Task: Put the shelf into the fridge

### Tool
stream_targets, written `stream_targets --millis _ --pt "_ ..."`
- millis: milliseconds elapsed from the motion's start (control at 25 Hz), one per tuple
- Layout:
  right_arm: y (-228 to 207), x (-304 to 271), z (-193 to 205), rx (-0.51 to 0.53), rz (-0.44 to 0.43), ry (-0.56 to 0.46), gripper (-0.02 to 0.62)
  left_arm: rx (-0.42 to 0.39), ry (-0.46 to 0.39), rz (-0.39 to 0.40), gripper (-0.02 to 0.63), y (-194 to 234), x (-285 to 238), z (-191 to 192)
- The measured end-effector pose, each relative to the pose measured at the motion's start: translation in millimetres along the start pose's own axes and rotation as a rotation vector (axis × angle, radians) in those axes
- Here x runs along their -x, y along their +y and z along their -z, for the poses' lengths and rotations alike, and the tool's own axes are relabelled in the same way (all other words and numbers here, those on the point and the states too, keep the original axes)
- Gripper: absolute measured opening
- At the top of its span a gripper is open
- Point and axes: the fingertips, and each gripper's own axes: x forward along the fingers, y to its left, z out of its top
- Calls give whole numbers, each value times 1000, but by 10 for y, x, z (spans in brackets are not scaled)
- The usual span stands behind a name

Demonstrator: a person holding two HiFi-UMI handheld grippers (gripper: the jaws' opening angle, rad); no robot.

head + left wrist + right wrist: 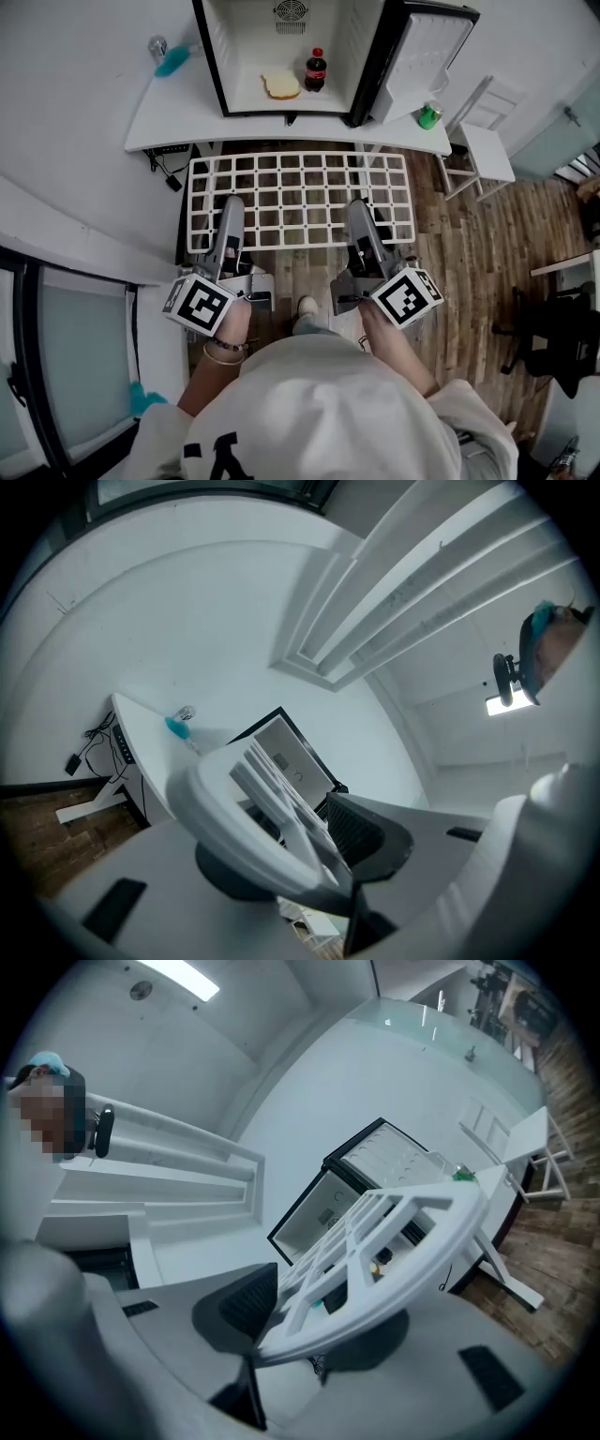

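Note:
A white grid shelf [300, 202] hangs level in front of the white table, held at its near edge by both grippers. My left gripper [228, 246] is shut on the shelf's near left rim [272, 841]. My right gripper [366, 246] is shut on the near right rim [375, 1288]. Beyond it on the table stands the small black fridge [291, 56] with its door [422, 61] swung open to the right. Inside lie a slice of bread [281, 85] and a cola bottle [316, 70]. Both gripper views look along the shelf toward the fridge [286, 752] [361, 1199].
The white table [187, 122] carries a teal-and-clear item [169, 58] at left and a green can [428, 116] at right. A white folding stand [483, 141] stands right of the table. Cables [164, 169] hang under the table's left end. Wooden floor lies below.

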Motion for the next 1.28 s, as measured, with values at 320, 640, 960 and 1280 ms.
stream_targets --millis 320,640,960,1280 --pt "-362 -531 -193 -22 -29 28 158 -9 -28 -37 141 118 -558 68" --pt "-550 -805 -191 -35 -25 51 158 -3 -27 -54 141 282 -823 109" --pt "-642 -1017 -283 -53 -37 49 158 18 -30 -65 140 334 -1048 109" --pt "-615 -1185 -272 -67 -100 70 158 13 -74 -95 141 387 -1048 51"
